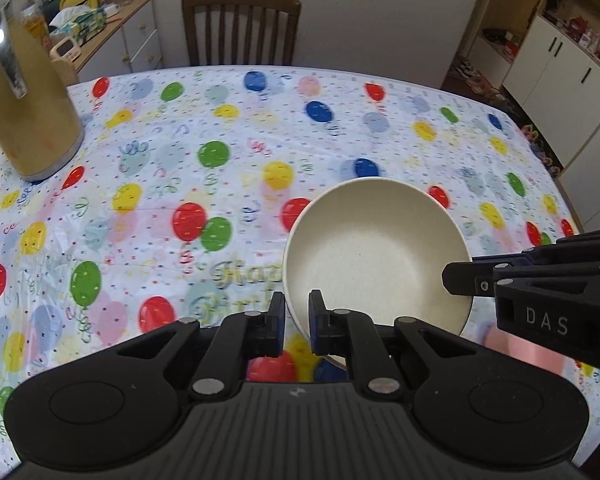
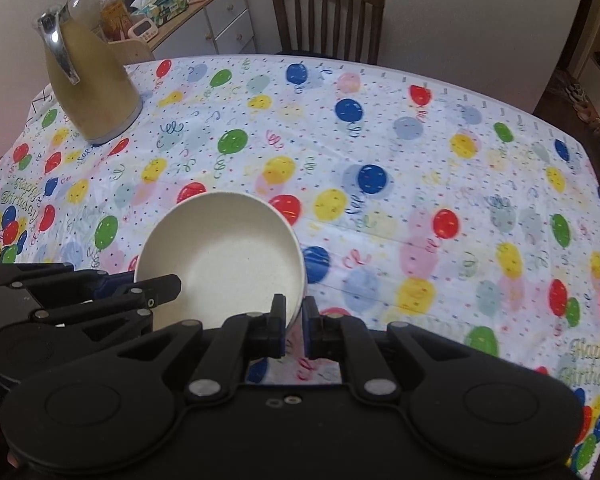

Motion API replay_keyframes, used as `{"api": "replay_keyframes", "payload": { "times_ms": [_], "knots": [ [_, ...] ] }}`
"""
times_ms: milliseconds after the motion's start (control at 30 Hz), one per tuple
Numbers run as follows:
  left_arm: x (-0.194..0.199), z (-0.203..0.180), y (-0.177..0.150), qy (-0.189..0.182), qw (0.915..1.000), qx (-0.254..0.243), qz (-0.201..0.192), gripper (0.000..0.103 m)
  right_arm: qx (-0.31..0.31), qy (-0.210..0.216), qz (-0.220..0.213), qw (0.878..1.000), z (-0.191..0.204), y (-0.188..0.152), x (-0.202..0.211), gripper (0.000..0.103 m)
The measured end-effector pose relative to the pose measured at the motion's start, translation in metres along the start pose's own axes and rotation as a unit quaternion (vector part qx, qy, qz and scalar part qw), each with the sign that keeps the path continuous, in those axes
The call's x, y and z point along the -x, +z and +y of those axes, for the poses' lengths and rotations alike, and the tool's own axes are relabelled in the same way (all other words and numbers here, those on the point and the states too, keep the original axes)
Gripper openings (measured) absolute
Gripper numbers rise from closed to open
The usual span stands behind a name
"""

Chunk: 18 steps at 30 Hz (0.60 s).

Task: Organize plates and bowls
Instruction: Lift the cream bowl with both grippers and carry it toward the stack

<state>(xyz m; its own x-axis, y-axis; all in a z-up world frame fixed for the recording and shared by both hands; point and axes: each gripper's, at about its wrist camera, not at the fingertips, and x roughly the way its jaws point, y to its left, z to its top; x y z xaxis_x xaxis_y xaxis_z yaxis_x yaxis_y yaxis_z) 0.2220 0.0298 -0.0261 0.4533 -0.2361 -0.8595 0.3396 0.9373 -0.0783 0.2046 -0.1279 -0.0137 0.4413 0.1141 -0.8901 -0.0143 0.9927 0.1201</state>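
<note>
Cream-white, the bowl (image 1: 374, 256) hangs above the balloon-print tablecloth (image 1: 228, 128), its rim pinched on opposite sides by the left gripper (image 1: 296, 312) and right gripper (image 2: 294, 316), probably so two grips keep it steady during carrying.

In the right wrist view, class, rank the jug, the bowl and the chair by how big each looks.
1. Bowl: looks largest, but it is nearest the camera, so that may mislead.
2. Jug.
3. Chair: close to the jug in apparent size, farthest away and partly hidden by the table, so the last two are unsure.
</note>
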Motion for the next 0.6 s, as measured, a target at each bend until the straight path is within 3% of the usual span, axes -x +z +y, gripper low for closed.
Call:
{"api": "replay_keyframes", "payload": {
  "times_ms": [333,600],
  "knots": [
    [0.014,-0.091,0.004,-0.027,0.9985,-0.047,-0.004,0.011,-0.024,-0.013,-0.023,0.999,-0.076,-0.026,0.052,0.006],
    [0.004,-0.150,-0.004,-0.046,0.9957,-0.079,0.014,0.011,-0.054,-0.022,-0.017,0.998,-0.133,-0.057,0.067,0.006]
  ]
}}
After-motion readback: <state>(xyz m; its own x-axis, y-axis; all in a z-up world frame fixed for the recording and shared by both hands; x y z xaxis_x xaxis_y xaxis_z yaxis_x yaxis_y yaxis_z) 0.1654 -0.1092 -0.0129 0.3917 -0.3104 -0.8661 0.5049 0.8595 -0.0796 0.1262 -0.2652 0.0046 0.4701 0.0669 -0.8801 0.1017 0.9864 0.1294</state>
